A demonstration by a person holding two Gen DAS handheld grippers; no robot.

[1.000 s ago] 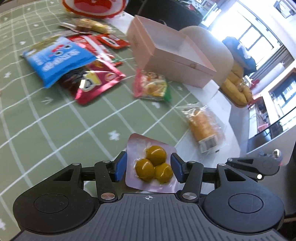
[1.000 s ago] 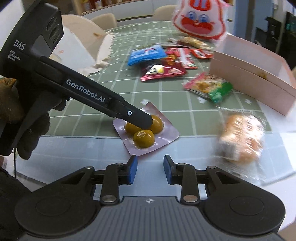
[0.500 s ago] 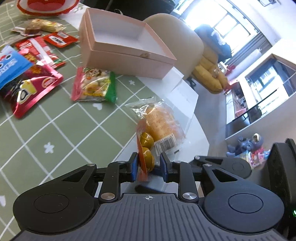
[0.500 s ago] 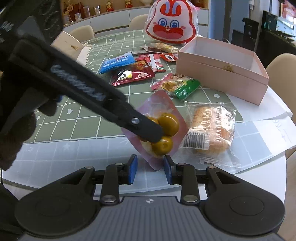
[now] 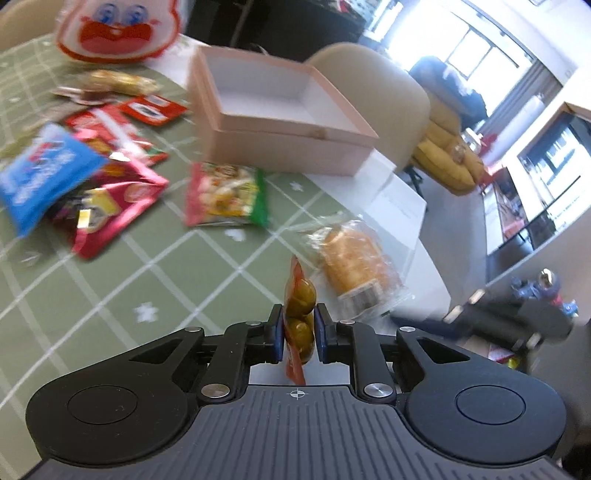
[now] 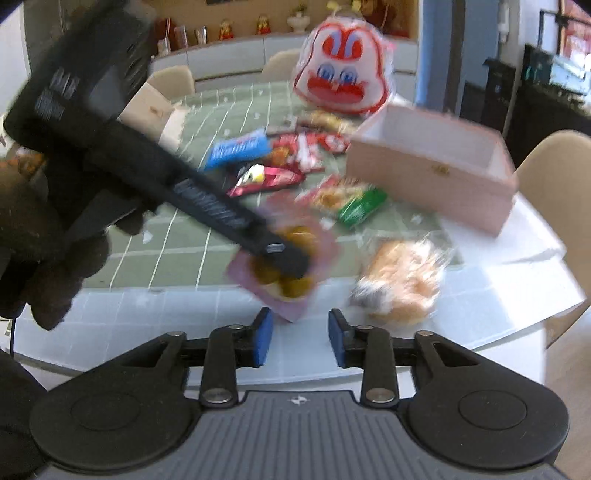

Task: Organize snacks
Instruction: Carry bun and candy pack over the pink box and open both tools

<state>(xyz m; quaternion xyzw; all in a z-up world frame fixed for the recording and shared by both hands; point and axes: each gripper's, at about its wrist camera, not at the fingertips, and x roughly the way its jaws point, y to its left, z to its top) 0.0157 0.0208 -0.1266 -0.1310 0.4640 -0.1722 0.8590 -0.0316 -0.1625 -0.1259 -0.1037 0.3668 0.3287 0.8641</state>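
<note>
bunny bag (image 5: 118,33) cut off, snack pile (image 6: 280,155) blurred

table (image 5: 424,258) | green checked cloth (image 5: 110,280) | pink box (image 5: 280,147), bread pack (image 5: 354,266), snack packets (image 5: 221,195)

The tabletop (image 5: 92,295) wears an olive-green cloth crossed by a white grid with small white stars; the box (image 5: 280,147) is pale pink outside, white inside; one packet (image 5: 40,173) is bright blue with white print, another (image 5: 110,206) crimson, a third (image 5: 225,195) red and green; the bun (image 5: 351,266) is golden in clear wrap; the pink pouch (image 5: 297,314) shows olive-yellow balls; the fingers (image 5: 320,332) have blue pads.
</note>
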